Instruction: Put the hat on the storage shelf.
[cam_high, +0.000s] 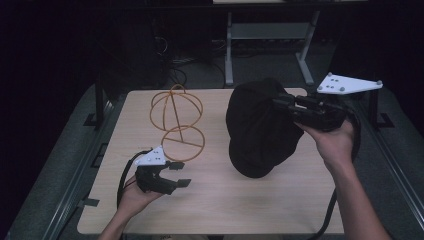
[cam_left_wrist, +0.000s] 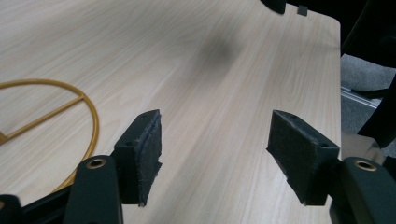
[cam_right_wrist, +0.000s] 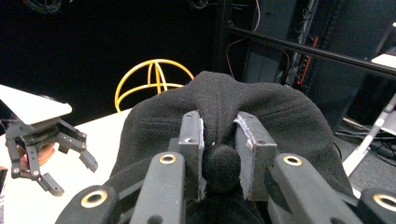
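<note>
while the right gripper (cam_high: 286, 104) pinches a fold of the black hat (cam_high: 260, 127) and holds it tilted at the right of the table (cam_high: 225, 205), the left gripper (cam_high: 177, 172), jaws spread wide and empty, hovers near the gold wire stand (cam_high: 177, 120).

No text, label, brand, number or sign can be read in any of the views.
</note>
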